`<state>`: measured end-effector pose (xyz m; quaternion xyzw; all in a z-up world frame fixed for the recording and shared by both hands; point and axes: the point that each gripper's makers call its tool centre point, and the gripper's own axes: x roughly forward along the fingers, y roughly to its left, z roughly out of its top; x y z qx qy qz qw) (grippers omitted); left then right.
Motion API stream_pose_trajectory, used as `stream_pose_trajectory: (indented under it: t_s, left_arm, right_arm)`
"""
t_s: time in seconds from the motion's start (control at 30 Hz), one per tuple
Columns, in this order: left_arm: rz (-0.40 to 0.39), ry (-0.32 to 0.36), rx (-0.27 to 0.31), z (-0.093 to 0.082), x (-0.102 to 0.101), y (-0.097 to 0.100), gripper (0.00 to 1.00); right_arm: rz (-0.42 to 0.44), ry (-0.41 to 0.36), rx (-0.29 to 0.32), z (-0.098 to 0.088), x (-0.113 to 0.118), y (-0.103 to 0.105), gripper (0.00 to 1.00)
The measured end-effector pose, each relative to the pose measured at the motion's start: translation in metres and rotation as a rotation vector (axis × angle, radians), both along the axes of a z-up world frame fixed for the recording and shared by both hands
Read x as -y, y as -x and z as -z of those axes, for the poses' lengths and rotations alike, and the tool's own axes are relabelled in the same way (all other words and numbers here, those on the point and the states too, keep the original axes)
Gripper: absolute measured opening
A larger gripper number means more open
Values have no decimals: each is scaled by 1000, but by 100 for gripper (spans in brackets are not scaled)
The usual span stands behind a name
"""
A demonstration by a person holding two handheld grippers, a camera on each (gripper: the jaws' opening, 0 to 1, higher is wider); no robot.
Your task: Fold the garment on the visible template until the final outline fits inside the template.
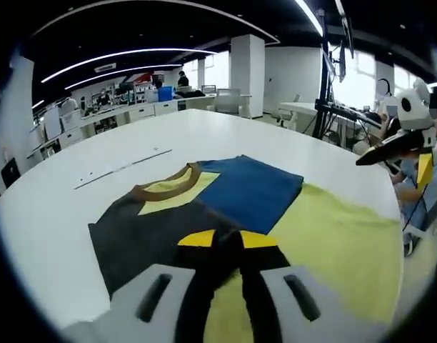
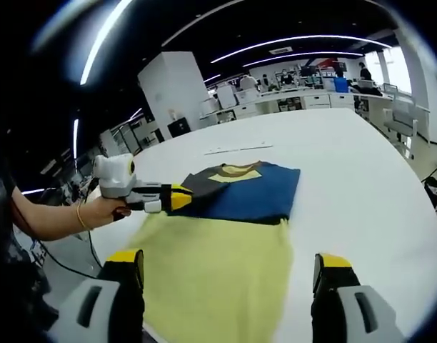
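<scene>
Garment: a T-shirt in dark grey, blue and yellow panels with a brown collar, lying flat on the white table; it fills the lower centre of the left gripper view and the lower centre of the right gripper view.
Fold state: the blue panel lies on top of the shirt next to the collar, the yellow part spreads flat toward the bottom of the right gripper view.
Left gripper: at the bottom centre of its own view, its 2 yellow-tipped jaws pressed together on a dark edge of the shirt. In the right gripper view it enters from the left, held by a hand with a bracelet, tip touching the shirt's left edge.
Right gripper: 2 jaws spread wide apart at the bottom of its own view, yellow fabric between them; I cannot tell whether they touch it. In the left gripper view it appears at the right edge, raised above the table.
Background: office desks along the far side, upper left of the left gripper view.
</scene>
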<state>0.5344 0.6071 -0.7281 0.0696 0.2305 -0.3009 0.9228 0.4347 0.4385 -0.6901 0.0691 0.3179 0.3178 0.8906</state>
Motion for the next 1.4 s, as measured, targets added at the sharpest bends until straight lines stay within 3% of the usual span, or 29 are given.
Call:
stream_pose_trajectory:
  t_s: [0.1,0.17,0.5,0.83,1.4]
  left_arm:
    - [-7,7,5,-2,0,2,42]
    - [-10,-1,38,-10,-2,0,56]
    - [-57,26,101,-37,-21,4,99]
    - [-82,26,86,-43,-46,25,99]
    - [-146,5,60,-47,-95,61,99]
  right_arm:
    - [0,-3,1,-1,-1,-1,100]
    - [0,-3,3,-2,-1,-1,100]
    - [-35,-2,2,-6,-10,-6,99]
    - [-131,4,2,-12,-40,-17,98]
    - [-396,3,12,-14,-139,-31,92]
